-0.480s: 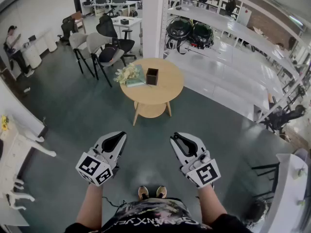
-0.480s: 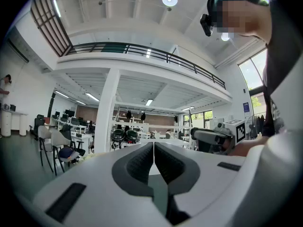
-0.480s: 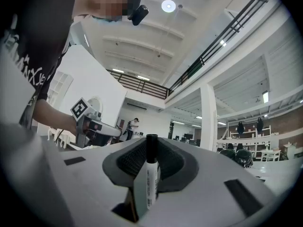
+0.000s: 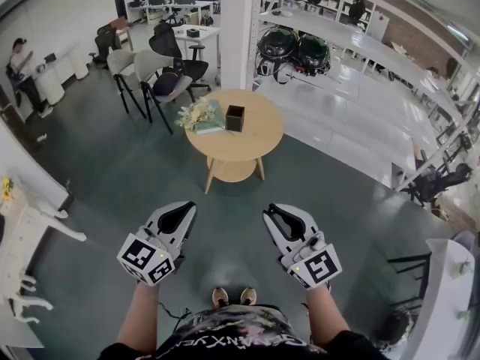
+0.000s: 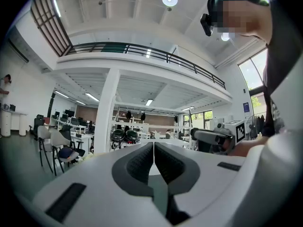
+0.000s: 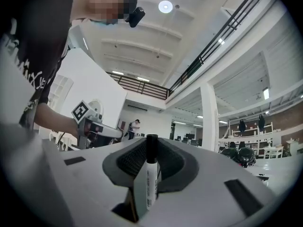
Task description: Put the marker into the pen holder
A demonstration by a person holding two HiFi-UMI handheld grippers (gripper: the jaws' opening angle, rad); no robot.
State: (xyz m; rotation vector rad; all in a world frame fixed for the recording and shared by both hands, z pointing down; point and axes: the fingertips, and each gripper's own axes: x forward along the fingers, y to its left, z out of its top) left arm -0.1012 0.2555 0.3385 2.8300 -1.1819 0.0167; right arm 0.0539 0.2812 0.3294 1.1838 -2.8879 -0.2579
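Observation:
The white marker (image 6: 151,186) with a black cap stands upright between the dark pads of my right gripper (image 6: 151,150), which is shut on it. In the head view that right gripper (image 4: 272,214) is held low in front of the person, over the floor. My left gripper (image 4: 181,211) hangs beside it, and its pads (image 5: 142,162) meet with nothing between them. The pen holder (image 4: 235,118), a dark square box, stands on a round wooden table (image 4: 259,139) well ahead of both grippers.
A bunch of pale flowers on a green book (image 4: 199,116) lies next to the pen holder. Chairs (image 4: 161,81) stand behind the table on the left, and a white pillar (image 4: 240,28) rises behind it. Long white desks (image 4: 360,88) run along the right. Grey floor (image 4: 225,231) lies between me and the table.

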